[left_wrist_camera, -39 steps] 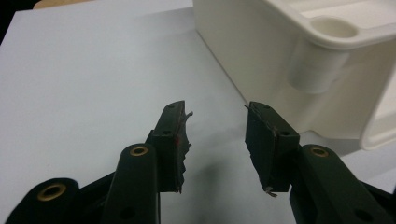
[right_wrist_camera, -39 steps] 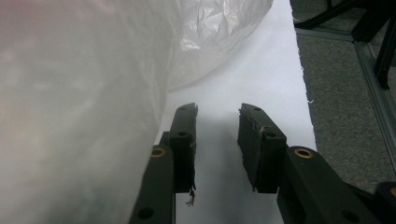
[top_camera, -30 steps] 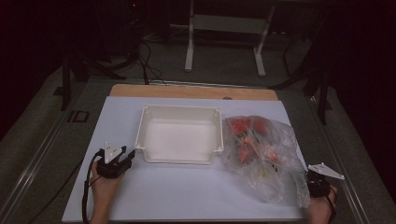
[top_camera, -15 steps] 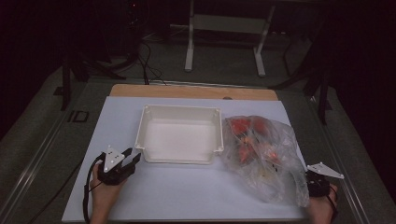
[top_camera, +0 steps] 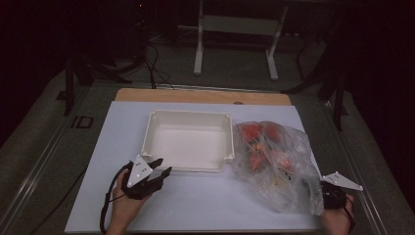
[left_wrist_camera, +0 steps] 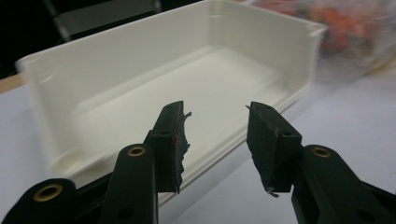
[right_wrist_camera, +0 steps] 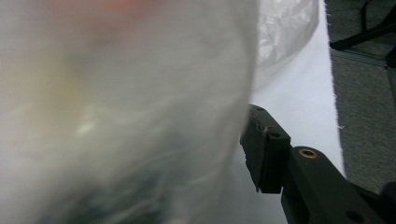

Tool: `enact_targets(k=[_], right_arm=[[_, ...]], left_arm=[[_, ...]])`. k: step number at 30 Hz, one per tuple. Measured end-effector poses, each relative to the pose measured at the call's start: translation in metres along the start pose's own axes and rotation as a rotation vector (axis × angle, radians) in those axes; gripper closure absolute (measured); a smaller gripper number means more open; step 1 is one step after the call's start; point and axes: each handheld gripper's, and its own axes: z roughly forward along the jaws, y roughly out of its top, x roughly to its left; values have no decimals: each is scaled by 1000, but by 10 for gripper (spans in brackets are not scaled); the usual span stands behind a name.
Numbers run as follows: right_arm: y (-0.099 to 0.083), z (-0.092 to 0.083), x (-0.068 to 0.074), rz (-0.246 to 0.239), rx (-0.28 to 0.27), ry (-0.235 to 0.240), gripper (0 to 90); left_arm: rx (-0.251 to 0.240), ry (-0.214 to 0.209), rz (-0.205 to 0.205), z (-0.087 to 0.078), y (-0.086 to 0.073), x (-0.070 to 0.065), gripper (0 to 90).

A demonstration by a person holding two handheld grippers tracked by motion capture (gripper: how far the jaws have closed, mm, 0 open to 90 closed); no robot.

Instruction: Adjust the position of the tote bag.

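Where the room goes dark, a white mat apparently covers the table.

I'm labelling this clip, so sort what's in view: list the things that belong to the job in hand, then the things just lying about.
In the job:
- white tray, which the open left tongs point at
- clear plastic bag of red items, right in front of the right tongs

Lying about:
- white table cover
- wooden table edge
- metal stand on the floor behind
- floor cables
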Motion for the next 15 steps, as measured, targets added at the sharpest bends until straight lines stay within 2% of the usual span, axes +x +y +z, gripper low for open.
enact_targets(k=[3, 7, 8, 10, 15], right_arm=[[-1, 1, 4, 2, -4, 16, 643], [-1, 3, 7, -5, 1, 24, 642], [-1, 3, 7, -5, 1, 24, 642], [-1, 4, 10, -9, -2, 33, 643], [0, 5, 13, -15, -2, 42, 643]], left_arm=[[10, -41, 39, 11, 7, -11, 564], [12, -89, 73, 27, 15, -24, 563], [12, -89, 73, 27, 15, -24, 563], [16, -128, 96, 39, 21, -32, 562], [49, -154, 124, 55, 25, -39, 562]])
